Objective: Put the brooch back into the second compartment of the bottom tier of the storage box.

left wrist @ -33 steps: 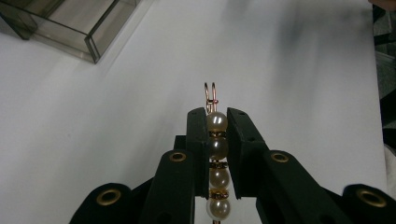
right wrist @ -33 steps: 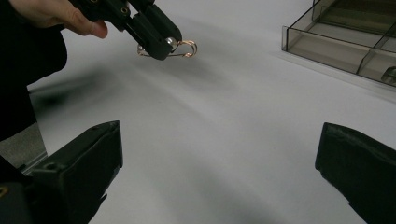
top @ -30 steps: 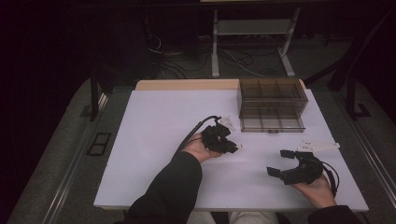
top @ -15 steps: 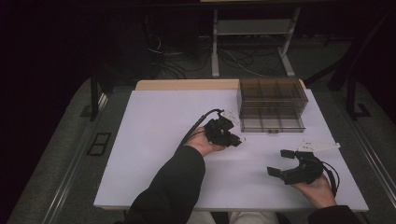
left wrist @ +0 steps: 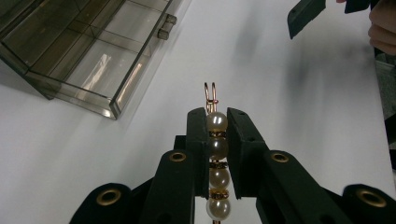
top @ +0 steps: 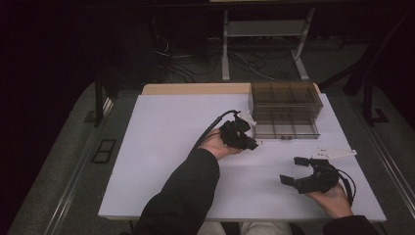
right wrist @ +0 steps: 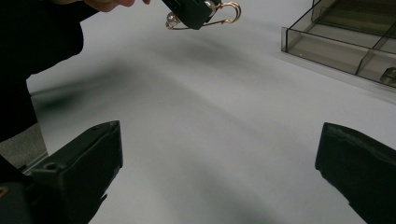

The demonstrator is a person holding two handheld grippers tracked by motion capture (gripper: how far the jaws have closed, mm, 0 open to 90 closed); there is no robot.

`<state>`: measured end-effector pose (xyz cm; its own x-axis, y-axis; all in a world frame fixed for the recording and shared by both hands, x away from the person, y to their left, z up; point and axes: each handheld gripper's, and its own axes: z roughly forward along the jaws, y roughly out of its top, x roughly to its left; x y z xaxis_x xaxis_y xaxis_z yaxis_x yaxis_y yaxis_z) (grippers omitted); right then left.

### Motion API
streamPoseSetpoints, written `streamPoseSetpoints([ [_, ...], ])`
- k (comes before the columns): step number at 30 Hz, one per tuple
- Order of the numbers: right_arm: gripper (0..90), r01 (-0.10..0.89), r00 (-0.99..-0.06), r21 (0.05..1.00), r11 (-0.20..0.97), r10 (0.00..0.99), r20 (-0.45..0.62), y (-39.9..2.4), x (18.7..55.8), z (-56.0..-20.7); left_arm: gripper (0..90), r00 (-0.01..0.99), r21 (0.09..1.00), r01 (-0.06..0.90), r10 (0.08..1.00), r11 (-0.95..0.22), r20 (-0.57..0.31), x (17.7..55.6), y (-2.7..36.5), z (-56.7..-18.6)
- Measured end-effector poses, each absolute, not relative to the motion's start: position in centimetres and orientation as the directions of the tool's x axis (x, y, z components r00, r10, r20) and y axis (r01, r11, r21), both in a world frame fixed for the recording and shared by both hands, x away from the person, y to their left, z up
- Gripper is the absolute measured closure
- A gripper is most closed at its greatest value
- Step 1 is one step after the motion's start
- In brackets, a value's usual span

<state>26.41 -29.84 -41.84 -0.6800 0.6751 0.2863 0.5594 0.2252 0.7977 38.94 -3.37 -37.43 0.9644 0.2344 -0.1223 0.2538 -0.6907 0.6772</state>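
Pearl pin (left wrist: 216, 154) clamped in the left gripper (top: 243, 138), just short of the smoked box (top: 285, 108).

Four pearls on a gold wire, with small gold spacers between them, sit pinched between the left gripper's two black jaws, and the wire's looped end sticks out past the tips. In the high view that gripper hangs over the white table (top: 161, 147), close to the front left corner of the clear, brown-tinted box, whose compartments show through its walls. In the right gripper view the pin (right wrist: 219, 11) shows sideways, held off the tabletop. Near the table's right front edge the right gripper (top: 298, 170) rests in the person's hand, jaws spread wide with nothing between them. A flat white piece (top: 335, 152) lies just beyond it.
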Motion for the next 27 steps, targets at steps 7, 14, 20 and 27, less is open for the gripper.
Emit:
streamPoseSetpoints([
  [7, 0.5, 0.563, -0.678, 0.796, 0.222, 0.674, 0.292, -29.8, 26.4, -41.8, 79.2, 0.969, 0.677, 0.234, 0.221, -0.698, -0.106, 39.5, -4.1, -37.2],
  [14, 0.4, 0.559, -0.682, 0.799, 0.223, 0.672, 0.290, -29.8, 26.4, -41.8, 79.2, 0.968, 0.679, 0.241, 0.225, -0.693, -0.114, 39.9, -4.9, -36.9],
  [20, 0.5, 0.559, -0.681, 0.799, 0.221, 0.672, 0.291, -29.8, 26.4, -41.8, 79.2, 0.967, 0.680, 0.244, 0.225, -0.691, -0.117, 40.5, -5.6, -36.8],
  [27, 0.5, 0.555, -0.682, 0.802, 0.218, 0.671, 0.290, -29.9, 26.4, -41.9, 79.2, 0.973, 0.680, 0.221, 0.208, -0.699, -0.102, 41.1, -6.5, -36.7],
])
